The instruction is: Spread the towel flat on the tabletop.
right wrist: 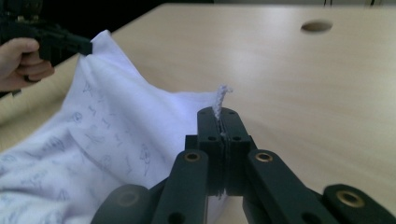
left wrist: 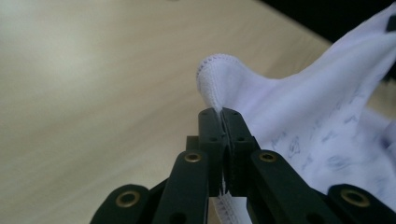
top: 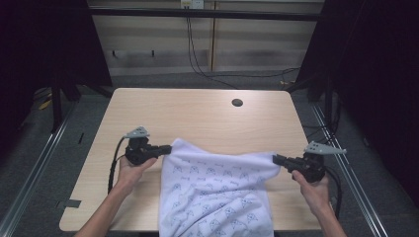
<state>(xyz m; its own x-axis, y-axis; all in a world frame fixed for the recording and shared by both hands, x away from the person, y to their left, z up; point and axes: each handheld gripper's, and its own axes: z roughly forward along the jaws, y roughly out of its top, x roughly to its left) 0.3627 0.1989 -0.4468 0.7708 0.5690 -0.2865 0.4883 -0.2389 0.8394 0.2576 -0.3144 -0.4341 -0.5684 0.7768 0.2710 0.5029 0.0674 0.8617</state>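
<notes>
A white cloth with small blue prints hangs stretched between both grippers above the near half of the table, its lower part draping over the front edge. My left gripper is shut on the cloth's far left corner, whose stitched hem bulges out past the jaw tips. On the other side, my right gripper is shut on the far right corner; a bit of hem sticks up between its tips. The cloth runs from there to the left gripper in the person's hand.
The light wooden table has a round cable hole near its far right. Its far half is bare wood. Metal rails run along the floor on both sides, and dark curtains and cables stand behind the table.
</notes>
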